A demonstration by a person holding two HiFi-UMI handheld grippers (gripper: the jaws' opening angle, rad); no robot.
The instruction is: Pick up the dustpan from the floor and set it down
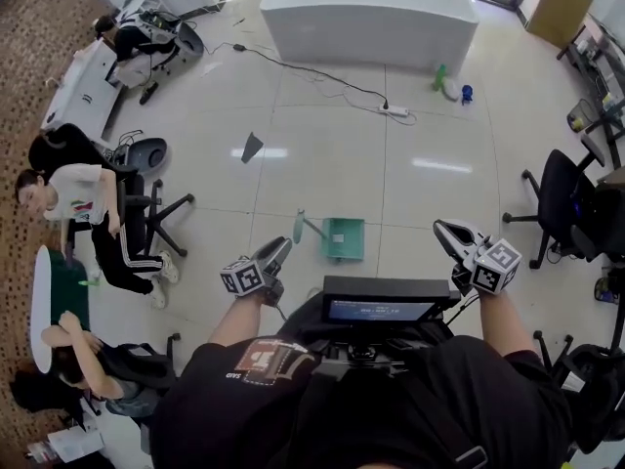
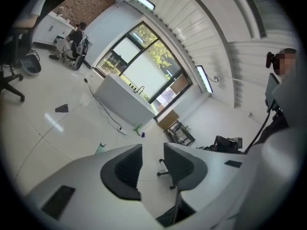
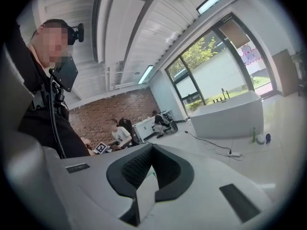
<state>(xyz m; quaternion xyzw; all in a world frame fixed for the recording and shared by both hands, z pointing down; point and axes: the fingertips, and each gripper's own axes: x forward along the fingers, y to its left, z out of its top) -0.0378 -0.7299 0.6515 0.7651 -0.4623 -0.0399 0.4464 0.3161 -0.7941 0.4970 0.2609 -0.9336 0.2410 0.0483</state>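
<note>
Biggest risk: both grippers are lower frame in the head view, well apart from the dustpan, which lies on the floor at frame centre. I judge a fast reach down could knock it skidding. Smaller risk: left gripper has jaws apart and empty, but right gripper is closed on nothing, so it can't take the handle as is. Containers: white tub top centre, inside hidden; dustpan looks empty; green bottle upper right, contents unclear.

The pale tiled floor bears a green dustpan well apart from the white block, a power strip near it.
</note>
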